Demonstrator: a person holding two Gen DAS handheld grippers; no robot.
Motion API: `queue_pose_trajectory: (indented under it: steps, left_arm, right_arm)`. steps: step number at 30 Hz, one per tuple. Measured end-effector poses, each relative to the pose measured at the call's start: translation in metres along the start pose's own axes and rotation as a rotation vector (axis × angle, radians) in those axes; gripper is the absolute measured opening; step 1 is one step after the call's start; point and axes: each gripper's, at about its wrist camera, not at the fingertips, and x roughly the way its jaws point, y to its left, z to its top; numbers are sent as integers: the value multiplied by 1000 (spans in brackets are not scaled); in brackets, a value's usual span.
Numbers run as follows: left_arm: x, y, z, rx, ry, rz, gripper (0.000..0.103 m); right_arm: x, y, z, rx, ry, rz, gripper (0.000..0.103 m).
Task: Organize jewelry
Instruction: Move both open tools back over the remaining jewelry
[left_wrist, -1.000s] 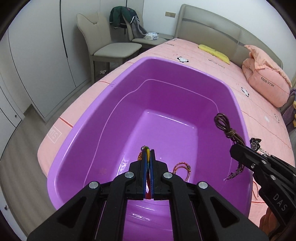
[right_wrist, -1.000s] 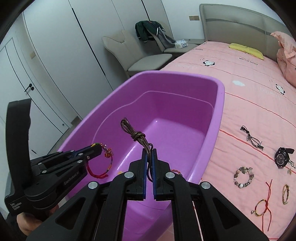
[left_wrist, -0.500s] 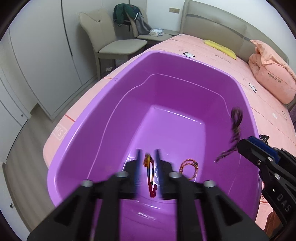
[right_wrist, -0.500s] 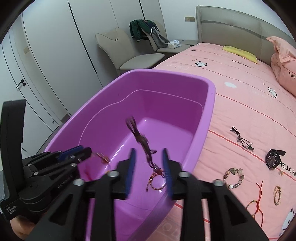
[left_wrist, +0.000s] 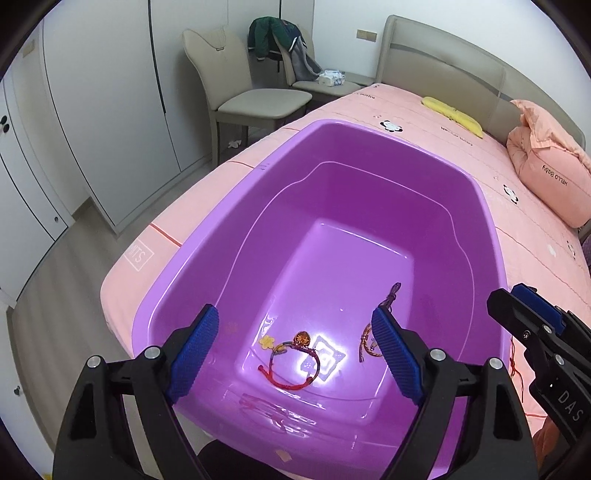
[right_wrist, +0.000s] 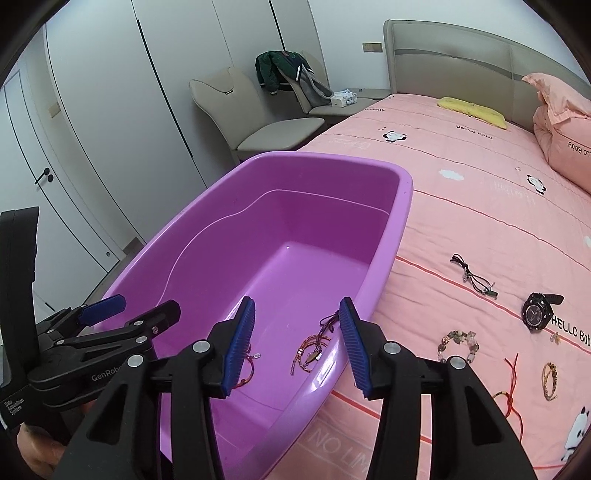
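Jewelry (right_wrist: 458, 345) right of the empty, just-spread right jaws looks light, limp and snag-prone, so pinch a bracelet's cord or beads

Left gripper (left_wrist: 295, 347), right gripper (right_wrist: 297, 341): black frames, ribbed blue pads, silver screws (white "GenRobo", "DAS" lettering).

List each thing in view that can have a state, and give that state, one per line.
left gripper: open, jaws just opened, nothing between them
right gripper: open, jaws just opened, nothing gripped
purple tub: on the bed, no lid
red cord bracelet: lying loose on the tub floor
brown cord necklace: lying loose on the tub floor
black watch: still out on the bedspread
bead bracelet: still out on the bedspread
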Motion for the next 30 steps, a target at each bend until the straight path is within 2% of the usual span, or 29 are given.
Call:
queue_pose_trajectory:
  steps: [22, 30]
  left_arm:
    - [-34, -22, -17, 44, -27, -7, 86]
    - [-54, -48, -34, 126, -46, -37, 87]
  right_arm:
    - [-47, -20, -24, 41, -46, -10, 53]
    - [-72, -40, -50, 97, -56, -8, 56]
